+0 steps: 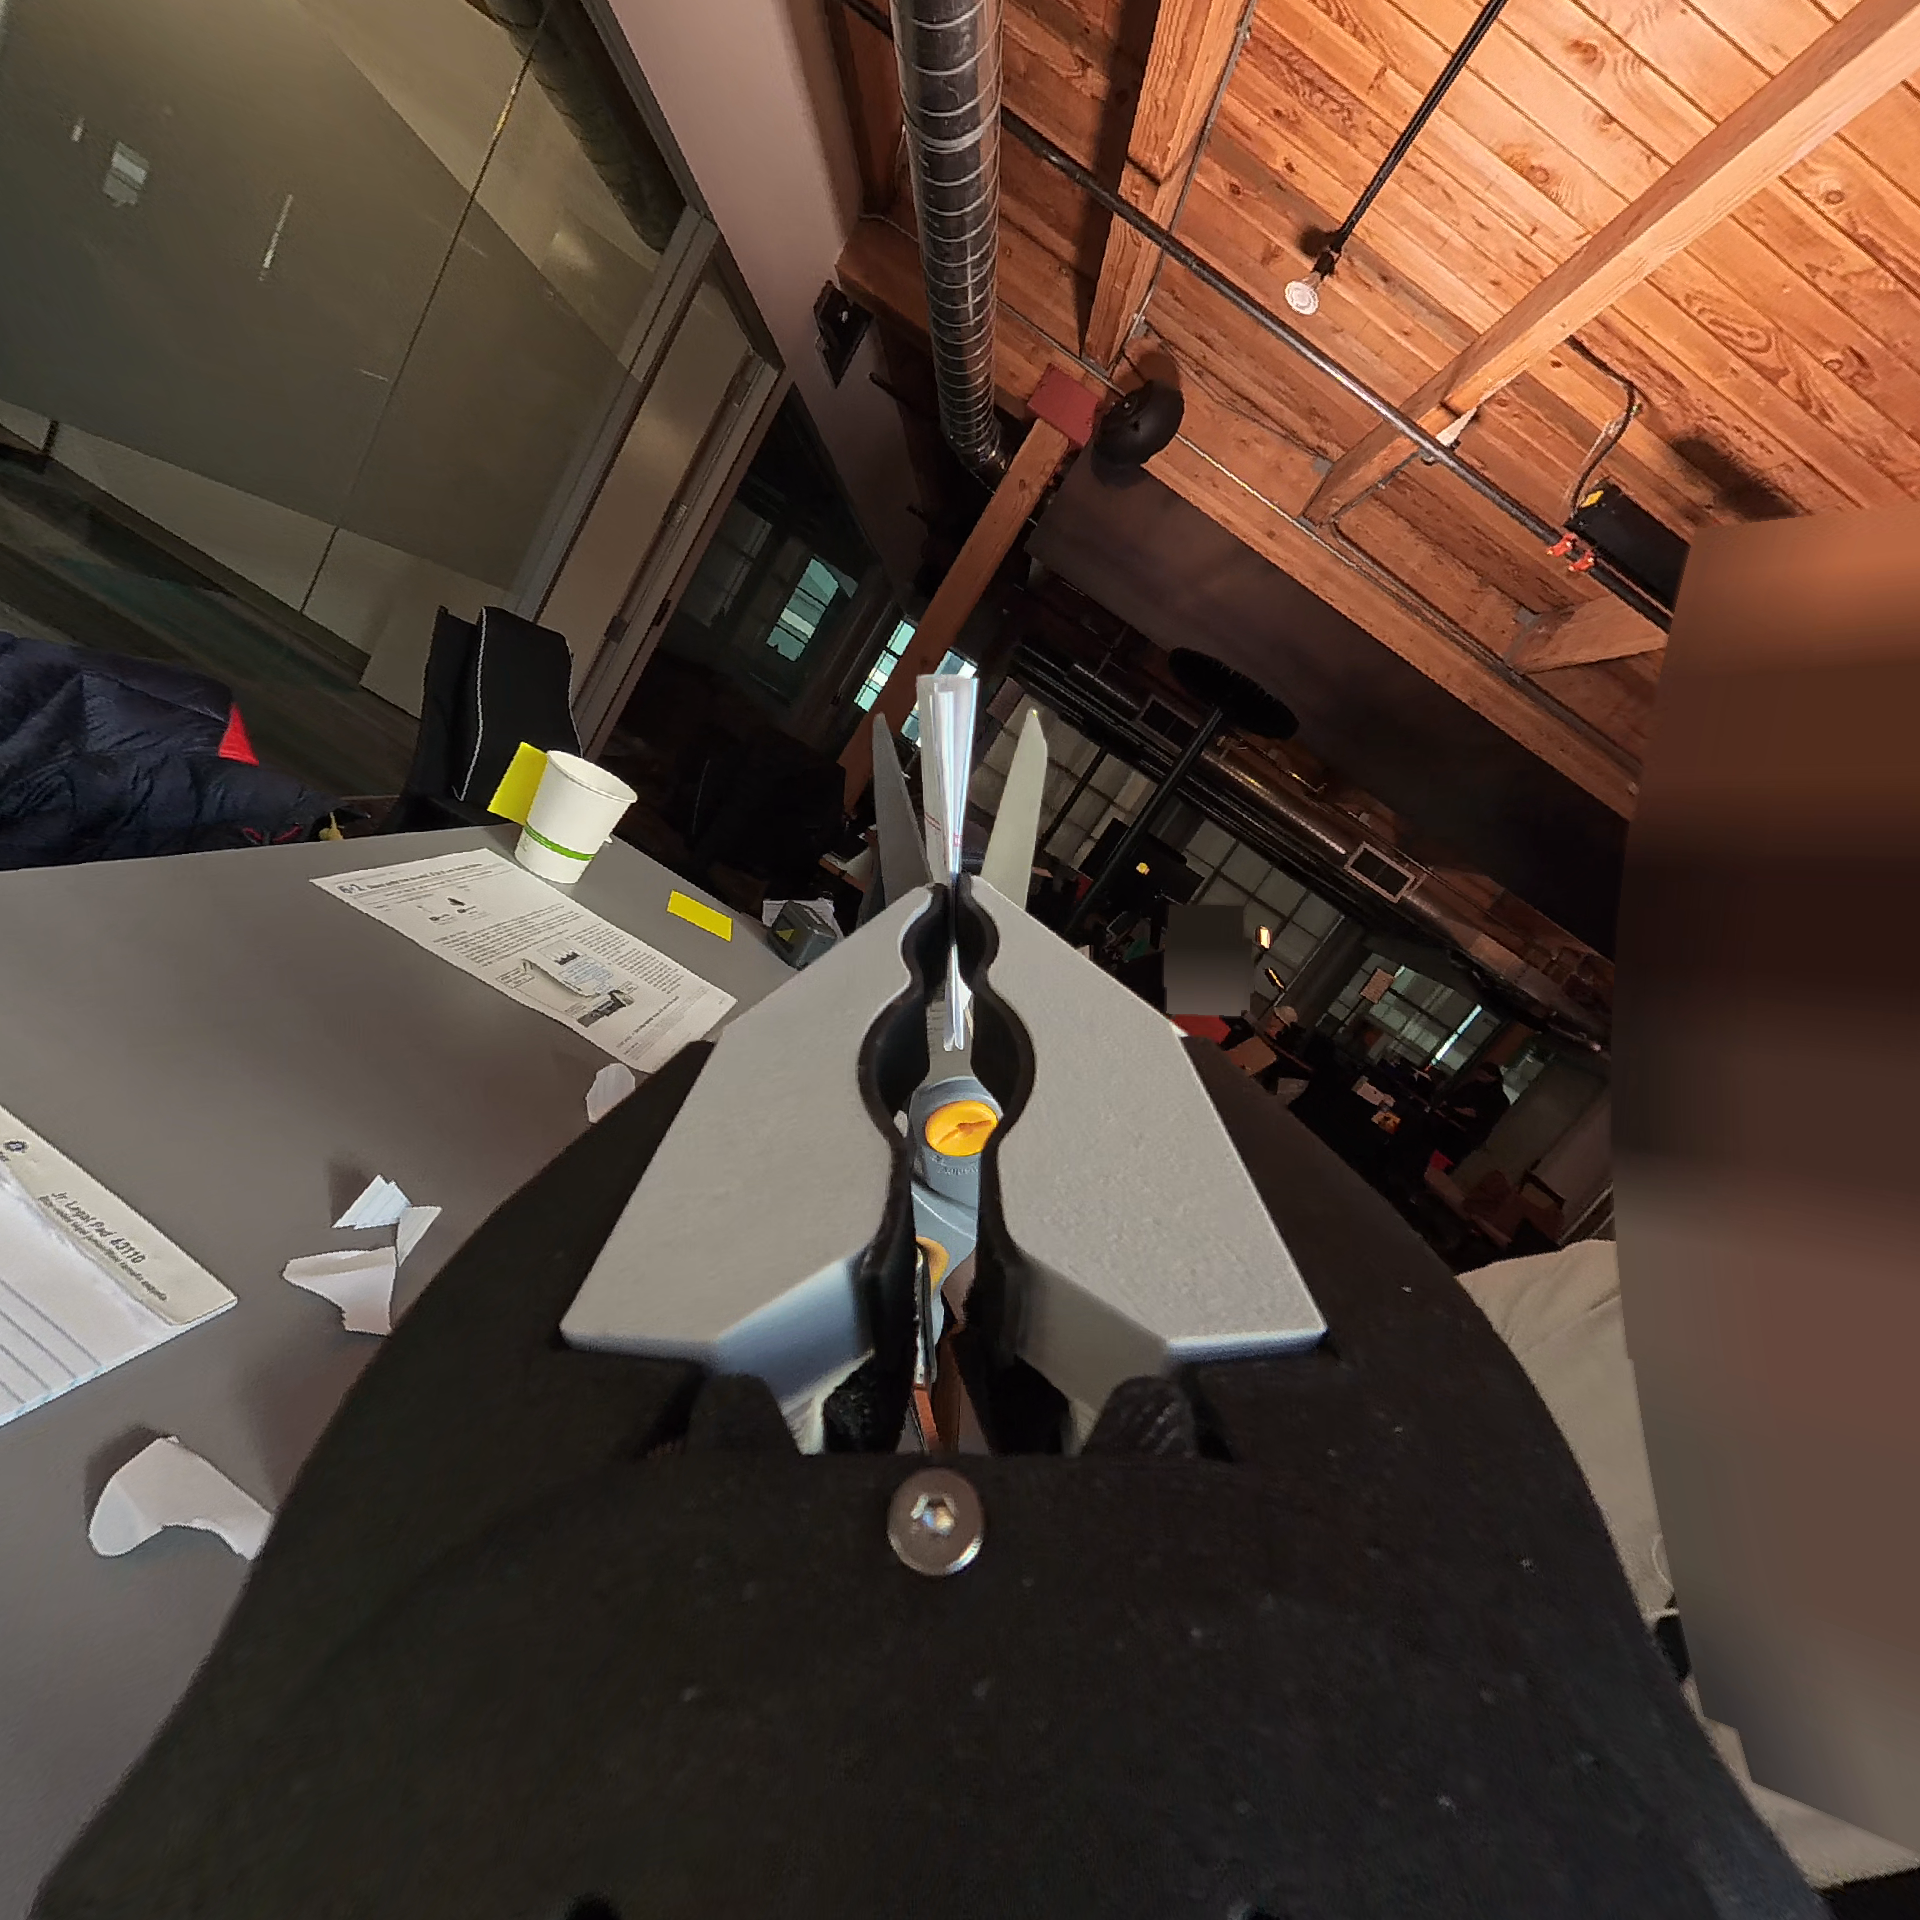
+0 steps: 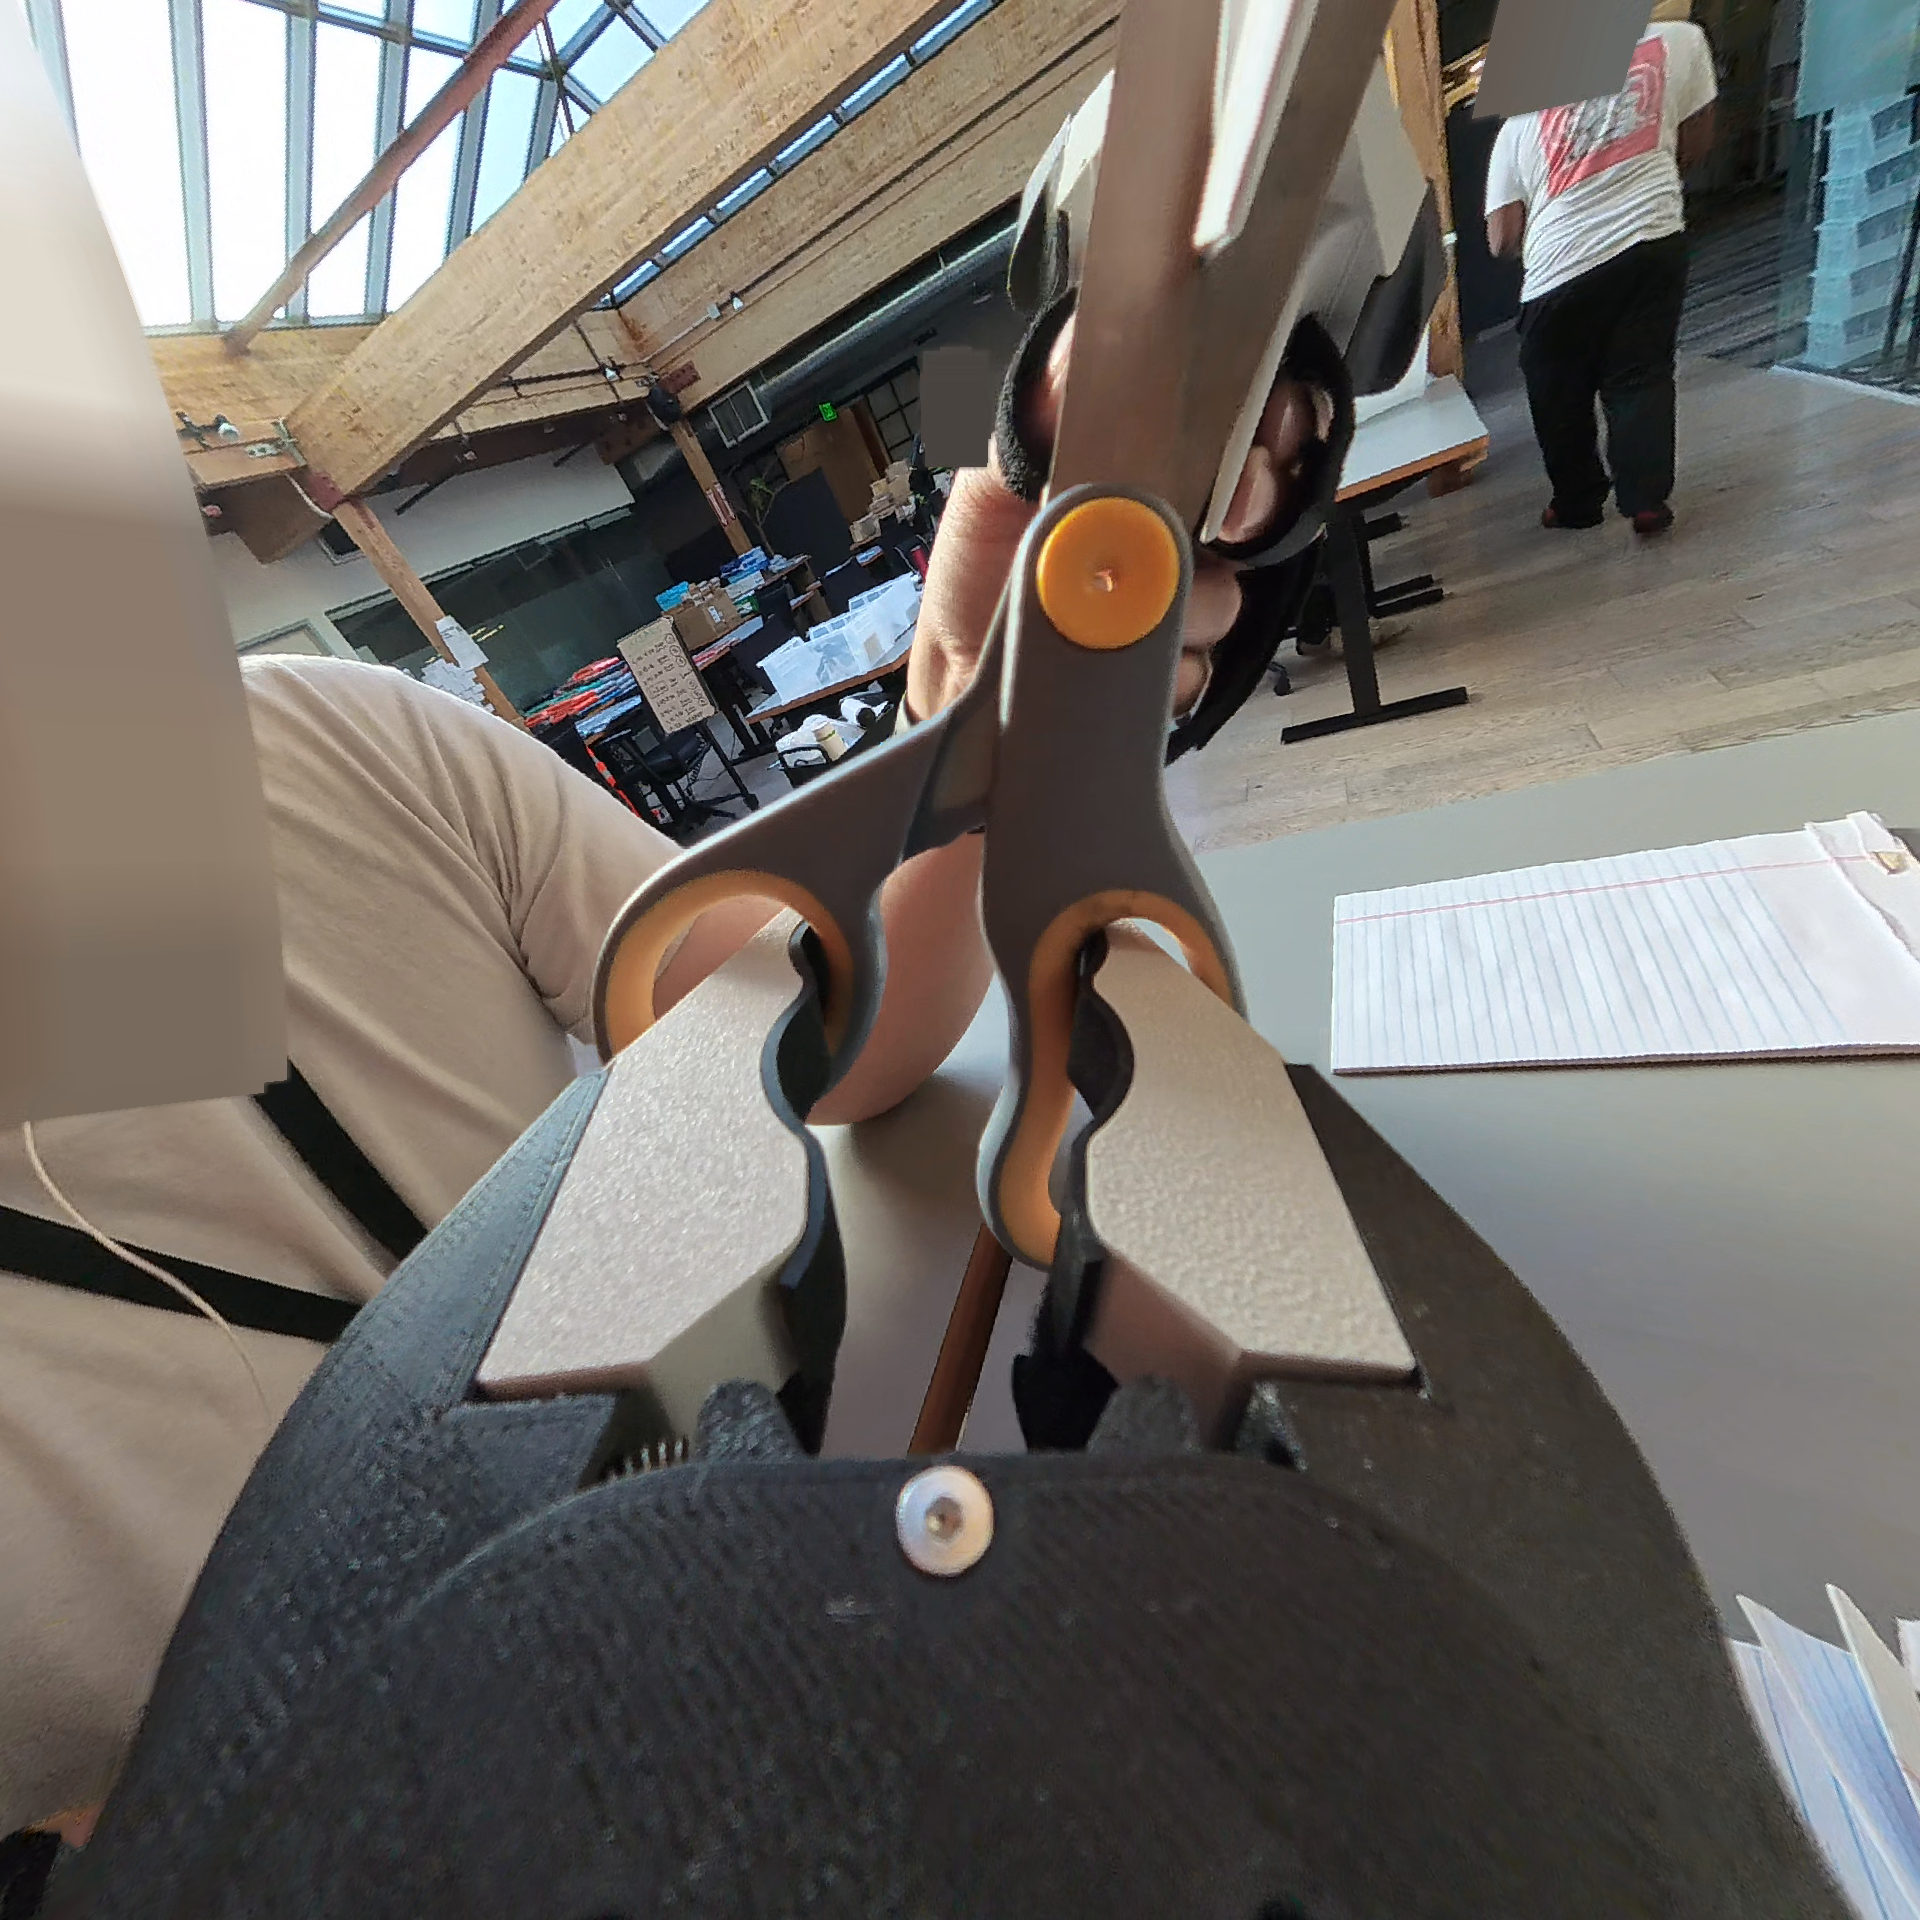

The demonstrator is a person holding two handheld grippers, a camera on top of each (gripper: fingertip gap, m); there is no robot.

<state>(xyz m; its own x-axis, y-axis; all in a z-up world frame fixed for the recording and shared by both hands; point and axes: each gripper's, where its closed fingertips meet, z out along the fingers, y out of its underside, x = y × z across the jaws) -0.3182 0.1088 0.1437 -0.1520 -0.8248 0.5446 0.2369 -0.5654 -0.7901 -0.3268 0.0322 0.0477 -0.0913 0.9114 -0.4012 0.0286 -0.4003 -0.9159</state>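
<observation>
My left gripper (image 1: 954, 888) is shut on a folded strip of white paper (image 1: 948, 758) that sticks up past its fingertips. Grey scissors with an orange pivot (image 1: 958, 1127) stand behind it, their open blades (image 1: 1016, 810) on either side of the paper. In the right wrist view, my right gripper (image 2: 956, 956) has one finger through each orange-lined handle loop of the scissors (image 2: 1081, 748), with the fingers apart. The blades point up and away, with the paper (image 2: 1247, 125) between them. The left gripper (image 2: 1320, 416) and a hand show beyond the pivot.
Everything is over a grey table (image 1: 208, 987) that carries cut paper scraps (image 1: 353, 1268), a lined legal pad (image 2: 1621, 956), a printed sheet (image 1: 530, 951), a paper cup (image 1: 574, 816) and a yellow note (image 1: 698, 914). A person in a beige shirt (image 2: 416, 883) is close on the left. More paper (image 2: 1849, 1745) lies at the lower right. One gripper's finger ends stand about 12 centimeters off the other's.
</observation>
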